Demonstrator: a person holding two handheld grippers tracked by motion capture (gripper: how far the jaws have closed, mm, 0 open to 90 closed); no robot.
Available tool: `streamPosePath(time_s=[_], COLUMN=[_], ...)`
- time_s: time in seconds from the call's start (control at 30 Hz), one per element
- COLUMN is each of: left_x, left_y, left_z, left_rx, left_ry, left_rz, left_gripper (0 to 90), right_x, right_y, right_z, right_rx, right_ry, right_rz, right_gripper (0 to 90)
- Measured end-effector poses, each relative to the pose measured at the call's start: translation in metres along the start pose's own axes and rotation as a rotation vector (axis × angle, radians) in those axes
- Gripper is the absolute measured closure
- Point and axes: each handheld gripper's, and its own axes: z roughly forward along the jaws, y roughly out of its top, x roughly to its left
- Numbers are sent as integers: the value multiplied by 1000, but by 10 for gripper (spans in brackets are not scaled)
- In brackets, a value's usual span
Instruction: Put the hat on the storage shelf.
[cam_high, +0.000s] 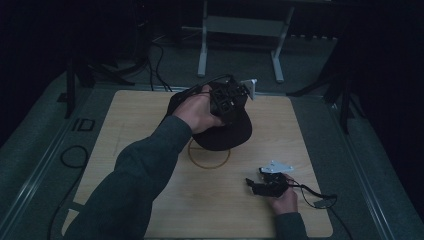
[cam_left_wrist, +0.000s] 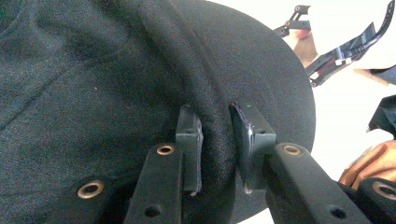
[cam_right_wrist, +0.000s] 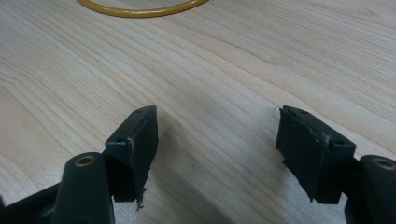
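A black cap (cam_high: 227, 132) lies on the wooden table (cam_high: 130, 130), partly over a yellow ring (cam_high: 209, 161). My left gripper (cam_high: 229, 102) is on top of the cap. In the left gripper view a fold of the cap's dark cloth (cam_left_wrist: 93, 79) is pinched between the two pads (cam_left_wrist: 189, 140), so the left gripper (cam_left_wrist: 217, 142) is shut on it. My right gripper (cam_high: 255, 182) rests low over the table at the front right, apart from the cap. In the right gripper view the right gripper (cam_right_wrist: 217, 135) stands open over bare wood, with the yellow ring (cam_right_wrist: 140, 10) farther off.
The table's edges run all round, with grey floor (cam_high: 380, 165) beyond. A white-legged frame (cam_high: 240, 30) stands behind the table. Cables (cam_high: 75, 155) lie on the floor at the left, and a cable (cam_high: 315, 196) trails from the right gripper.
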Motion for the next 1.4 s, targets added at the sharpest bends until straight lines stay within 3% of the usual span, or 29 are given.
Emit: streamPosePath(time_s=[0.5,0.6,0.9,0.93,1.07,1.4], left_x=[-12,-12,-10,-9,-6,-1], left_y=[7,8,8,7,5,0], left_z=[15,24,25,21,15,14], left_rx=[28,48,20,-5,-31,-36], left_ry=[28,47,27,23,31,22], left_rz=[54,58,60,43,32,19], left_gripper=[699,615,536,536,452,461], right_x=[0,0,0,0,0,0], right_y=[0,0,0,0,0,0], right_z=[0,0,0,0,0,0], right_rx=[0,0,0,0,0,1], right_ry=[0,-1,3,3,1,2], right_rz=[0,0,-1,-1,0,-1], right_gripper=[296,296,294,294,294,294])
